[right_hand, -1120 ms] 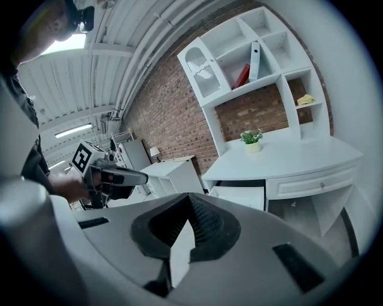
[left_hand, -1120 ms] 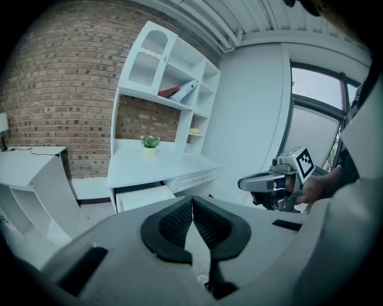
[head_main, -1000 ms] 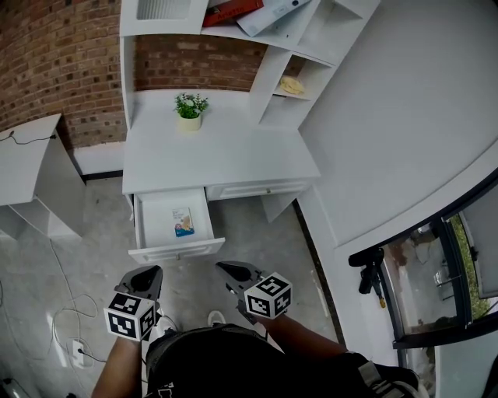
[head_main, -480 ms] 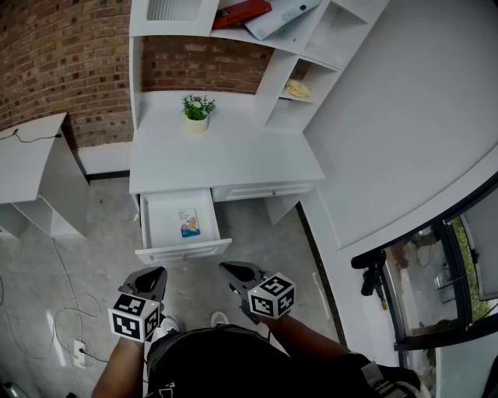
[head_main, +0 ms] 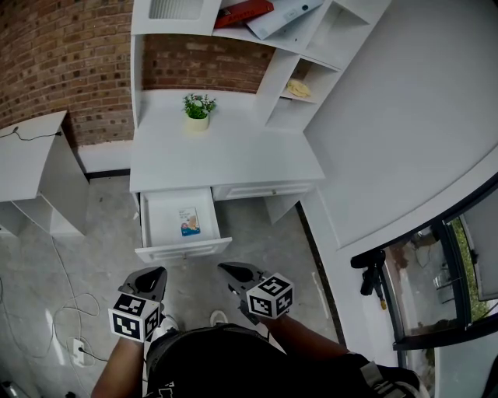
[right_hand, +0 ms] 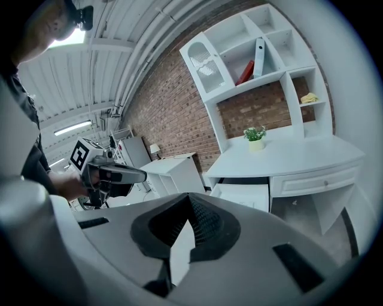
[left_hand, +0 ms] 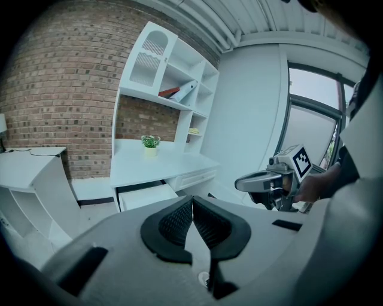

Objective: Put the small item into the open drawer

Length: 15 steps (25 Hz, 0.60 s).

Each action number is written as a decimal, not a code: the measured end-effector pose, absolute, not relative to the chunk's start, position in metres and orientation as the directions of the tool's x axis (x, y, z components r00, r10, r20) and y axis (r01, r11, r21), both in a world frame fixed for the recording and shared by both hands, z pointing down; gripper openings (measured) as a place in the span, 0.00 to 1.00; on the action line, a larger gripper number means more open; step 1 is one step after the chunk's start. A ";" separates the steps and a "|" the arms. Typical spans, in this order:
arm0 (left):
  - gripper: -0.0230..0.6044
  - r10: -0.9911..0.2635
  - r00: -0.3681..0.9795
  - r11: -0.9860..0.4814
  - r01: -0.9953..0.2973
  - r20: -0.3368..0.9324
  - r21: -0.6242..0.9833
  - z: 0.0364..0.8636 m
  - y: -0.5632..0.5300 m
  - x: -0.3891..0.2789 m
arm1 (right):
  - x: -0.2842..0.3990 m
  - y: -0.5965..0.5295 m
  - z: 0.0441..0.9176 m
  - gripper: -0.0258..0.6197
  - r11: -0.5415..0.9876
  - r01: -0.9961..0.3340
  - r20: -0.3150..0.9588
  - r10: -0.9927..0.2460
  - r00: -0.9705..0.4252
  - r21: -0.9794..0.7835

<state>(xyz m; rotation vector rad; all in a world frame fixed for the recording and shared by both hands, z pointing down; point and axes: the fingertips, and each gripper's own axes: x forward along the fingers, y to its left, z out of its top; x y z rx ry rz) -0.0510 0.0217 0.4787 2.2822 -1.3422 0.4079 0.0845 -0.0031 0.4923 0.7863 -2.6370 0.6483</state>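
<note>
- The left claw (left_hand: 191,201) is pressing its two ribbed pads together at the tips, with nothing between them.
- The right claw (right_hand: 188,198) is doing the same, with its pads meeting and nothing held.
- Both claws are hanging side by side in front of the person, above the grey floor (head_main: 257,249). Their tips are pointing toward the desk (head_main: 226,155) and staying well apart from it.
- The drawer (head_main: 177,250) is standing pulled out from the left part of the white desk, closest to the left claw.
- The small item (head_main: 185,221), a flat packet with blue and orange print, is lying on the drawer's bottom, a little right of the middle.
- Its long axis is running from the drawer's front toward its back, leaning slightly off that line. Which end is its top is too small to tell.
- A second drawer (head_main: 264,189) is sitting closed just to the right.
- A potted plant (head_main: 198,109) is standing at the back of the desktop, near the brick wall (head_main: 54,54).
- A red book (head_main: 243,12) is lying on the shelf above.
</note>
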 end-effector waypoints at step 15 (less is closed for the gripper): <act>0.07 -0.741 0.481 -0.422 -0.877 0.470 0.232 0.479 0.021 -0.048 | 0.086 -0.002 0.496 0.05 0.745 -0.576 0.421 -0.429 -0.799 -0.335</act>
